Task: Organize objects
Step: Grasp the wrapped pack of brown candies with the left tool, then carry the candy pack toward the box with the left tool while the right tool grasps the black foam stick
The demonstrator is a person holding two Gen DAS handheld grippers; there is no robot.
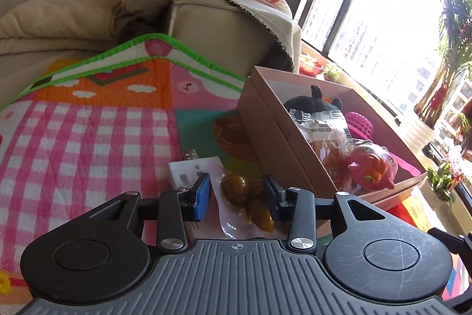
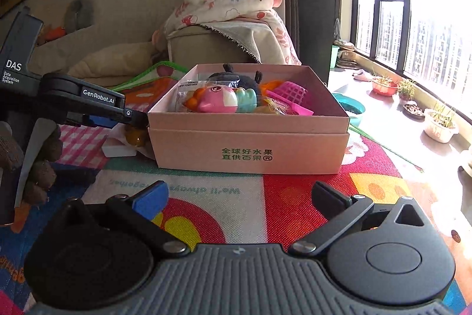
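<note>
1. Presently, left gripper (image 1: 237, 198): angled down over the play mat (image 1: 88, 132), its jaws partly drawn in around a clear vacuum pouch of brown preserved fruit (image 1: 246, 197). The far pad looks to touch the pouch; the blue near pad (image 1: 202, 198) stands just clear, so I judge it not yet pinched.
2. Pouch: lies flat on the mat, just beside the near wall of the cardboard box (image 1: 283, 135), with a white card or packet (image 1: 188, 171) partly under or behind it.
3. Right gripper (image 2: 240, 201): spread wide, empty, hovering low over the mat in front of the box, well apart from the pouch.
4. Box contents: black plush toy (image 1: 317, 102), snack packet (image 1: 324, 132), pink fish toy (image 1: 373, 164), pink mesh item (image 1: 361, 123). Fairly full already.
5. Risk, slip: the pouch film is slick and limp; a pinch on the film edge alone could let the fruit slide out on lifting.
6. Risk, double pick: closing low could catch the white card along with the pouch.
7. Risk, box wall: the pouch sits close to the box, so a careless lift could snag the rim or nudge the box.
8. Risk, overflow: dropped onto the heaped toys, the pouch could slide back out.
</note>
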